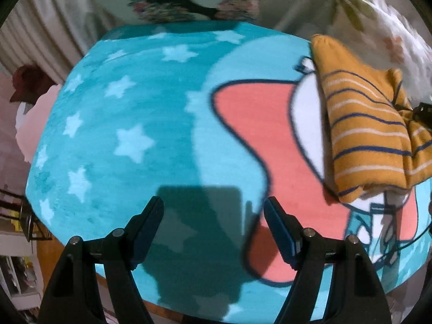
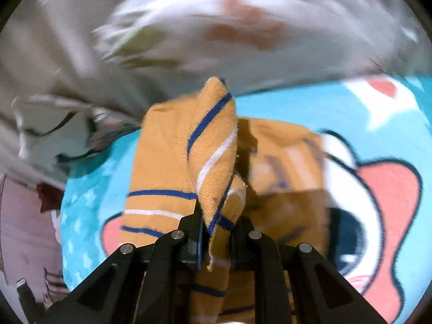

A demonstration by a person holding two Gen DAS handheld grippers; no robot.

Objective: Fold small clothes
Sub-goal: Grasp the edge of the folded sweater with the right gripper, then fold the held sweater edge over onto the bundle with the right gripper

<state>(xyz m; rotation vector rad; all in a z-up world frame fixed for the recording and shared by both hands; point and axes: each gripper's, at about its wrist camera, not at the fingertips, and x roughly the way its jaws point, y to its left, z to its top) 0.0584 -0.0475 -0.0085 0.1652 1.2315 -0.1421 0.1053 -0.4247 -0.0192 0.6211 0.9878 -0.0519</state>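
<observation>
Item: striped shirt (image 1: pixel 370 132), mustard with blue and white bands, lying partly folded on the star-patterned blanket (image 1: pixel 121 124) at about 3 o'clock from the left hand-held gripper (image 1: pixel 213 232). Right hand-held gripper (image 2: pixel 216 232): pinching a bunched edge of the shirt, lifted, probably to carry that edge over for a fold. Left hand-held gripper: spread, holding nothing, hovering above bare blanket, likely in reserve.
</observation>
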